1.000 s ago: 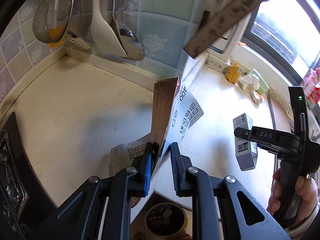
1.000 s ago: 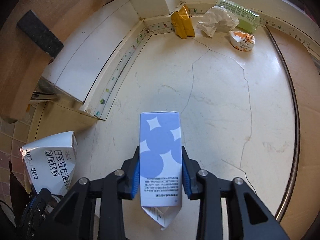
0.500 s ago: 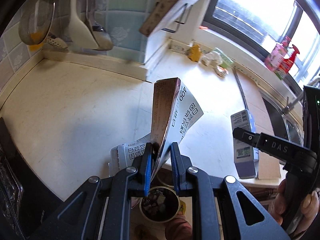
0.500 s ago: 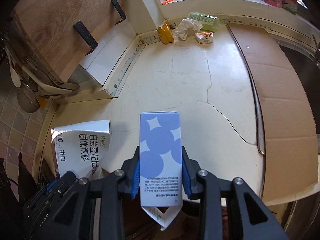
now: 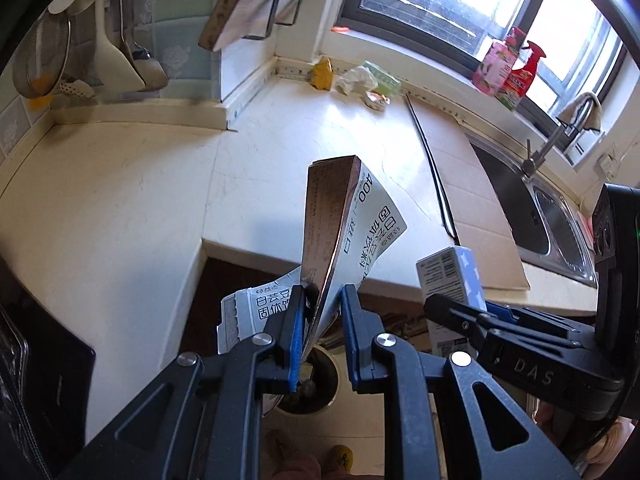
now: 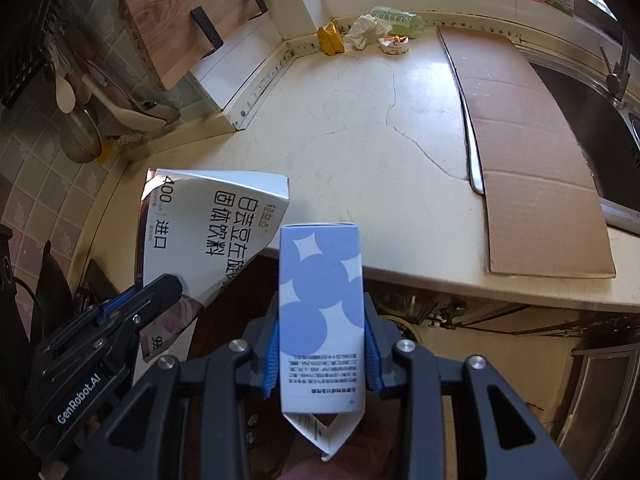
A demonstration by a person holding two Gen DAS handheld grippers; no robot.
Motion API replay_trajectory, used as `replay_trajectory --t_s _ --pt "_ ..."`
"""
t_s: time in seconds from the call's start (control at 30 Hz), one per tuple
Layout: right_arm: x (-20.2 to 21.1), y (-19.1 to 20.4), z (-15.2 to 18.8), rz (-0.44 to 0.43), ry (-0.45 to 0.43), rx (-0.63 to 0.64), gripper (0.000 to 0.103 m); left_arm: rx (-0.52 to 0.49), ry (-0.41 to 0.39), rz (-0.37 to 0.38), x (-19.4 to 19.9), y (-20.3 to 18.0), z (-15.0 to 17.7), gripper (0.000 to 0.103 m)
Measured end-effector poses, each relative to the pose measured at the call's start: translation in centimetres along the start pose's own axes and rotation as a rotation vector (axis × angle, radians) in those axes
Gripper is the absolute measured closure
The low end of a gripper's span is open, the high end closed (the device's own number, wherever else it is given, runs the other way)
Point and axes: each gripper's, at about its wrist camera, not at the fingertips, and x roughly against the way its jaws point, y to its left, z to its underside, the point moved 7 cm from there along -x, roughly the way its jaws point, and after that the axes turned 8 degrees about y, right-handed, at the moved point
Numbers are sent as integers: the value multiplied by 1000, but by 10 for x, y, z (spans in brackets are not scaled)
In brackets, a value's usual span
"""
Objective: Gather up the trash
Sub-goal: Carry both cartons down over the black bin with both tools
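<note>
My left gripper point(image 5: 320, 300) is shut on a flattened white and silver drink carton point(image 5: 344, 220) with black print, held edge-on past the counter's front edge. The same flattened carton point(image 6: 208, 232) shows at the left of the right wrist view. My right gripper point(image 6: 322, 332) is shut on an upright blue and white carton point(image 6: 320, 292), which also shows at the right of the left wrist view as the blue carton point(image 5: 452, 276). Below the left gripper stands a round bin point(image 5: 316, 384) with scraps inside. More trash lies at the counter's far corner: a yellow wrapper point(image 6: 330, 40), crumpled white paper point(image 6: 366, 30), a green pack point(image 6: 400, 20).
A cream counter point(image 6: 360, 140) with a crack runs to the window. A cardboard sheet point(image 6: 528, 152) lies beside the steel sink point(image 5: 540, 216) and tap point(image 5: 560, 132). Utensils and a strainer point(image 5: 40, 60) hang on the tiled wall at left. A wooden board point(image 6: 180, 12) hangs above.
Both grippers have drawn back from the counter with their cartons and now hang past its front edge. The bin below has come more into view. The grips are unchanged.
</note>
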Motion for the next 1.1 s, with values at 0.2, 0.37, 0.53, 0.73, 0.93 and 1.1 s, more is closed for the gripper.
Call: replay_trajectory --t_s 0.2,0.37,0.53,0.73,0.93,1.1 --pt "-22 -13 39 -28 80 26 69 7 62 -16 -19 -5 46 88" --pt "-59 -36 74 -26 160 28 69 32 146 -26 -58 -4 91 88" --pt "-123 -68 111 -13 260 -18 69 54 246 -51 -119 8 139 88" --pt "-215 -106 148 2 346 -81 68 60 332 -74 -206 31 182 88" --pt "-309 -142 171 4 403 -122 68 55 398 -79 -293 56 213 88" --pt "-366 -157 177 11 427 -154 68 37 433 -77 -345 69 221 87"
